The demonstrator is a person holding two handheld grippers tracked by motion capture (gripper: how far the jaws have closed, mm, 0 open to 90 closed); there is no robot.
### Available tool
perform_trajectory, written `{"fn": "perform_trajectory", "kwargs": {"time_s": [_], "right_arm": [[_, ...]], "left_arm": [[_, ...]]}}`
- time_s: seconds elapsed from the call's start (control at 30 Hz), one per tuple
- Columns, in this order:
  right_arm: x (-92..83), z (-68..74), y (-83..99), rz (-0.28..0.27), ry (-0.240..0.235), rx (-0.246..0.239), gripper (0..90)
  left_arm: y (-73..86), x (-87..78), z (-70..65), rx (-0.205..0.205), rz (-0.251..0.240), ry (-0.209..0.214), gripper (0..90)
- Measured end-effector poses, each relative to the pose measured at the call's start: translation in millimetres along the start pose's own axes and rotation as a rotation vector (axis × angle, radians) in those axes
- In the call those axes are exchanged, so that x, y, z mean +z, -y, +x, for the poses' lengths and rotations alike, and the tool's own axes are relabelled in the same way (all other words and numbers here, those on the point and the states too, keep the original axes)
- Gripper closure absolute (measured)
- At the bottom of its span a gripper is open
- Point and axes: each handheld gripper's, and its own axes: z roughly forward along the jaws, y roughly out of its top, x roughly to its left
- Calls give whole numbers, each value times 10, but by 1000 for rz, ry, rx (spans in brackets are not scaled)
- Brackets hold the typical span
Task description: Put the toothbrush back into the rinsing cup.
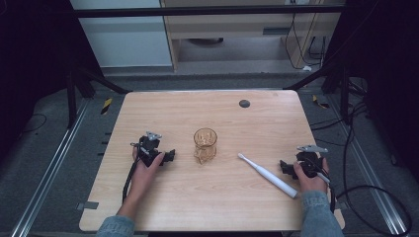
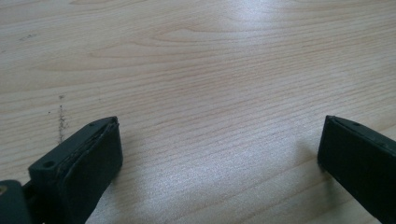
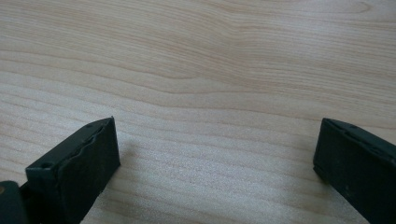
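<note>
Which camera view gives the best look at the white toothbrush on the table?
The high view: the white toothbrush lies there whole, flat on the wooden table, between the amber glass cup and the right gripper. The left gripper view and the right gripper view look at bare wood between open jaws, so they add nothing about it.

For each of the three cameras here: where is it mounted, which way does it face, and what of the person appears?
High view: above the person's side, looking forward and down on the table, glass cup, toothbrush; both forearms, left gripper, right gripper.
Left gripper view: on the left gripper, facing bare wood; jaws wide apart.
Right gripper view: on the right gripper, likewise.
Shared: the woodgrain tabletop.
</note>
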Motion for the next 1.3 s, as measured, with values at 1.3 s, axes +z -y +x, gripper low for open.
{"fn": "perform_trajectory", "kwargs": {"time_s": [1.3], "right_arm": [[-344,843,-429,11,-213,-315,160]], "left_arm": [[4,-6,-1,4,3,2,0]]}}
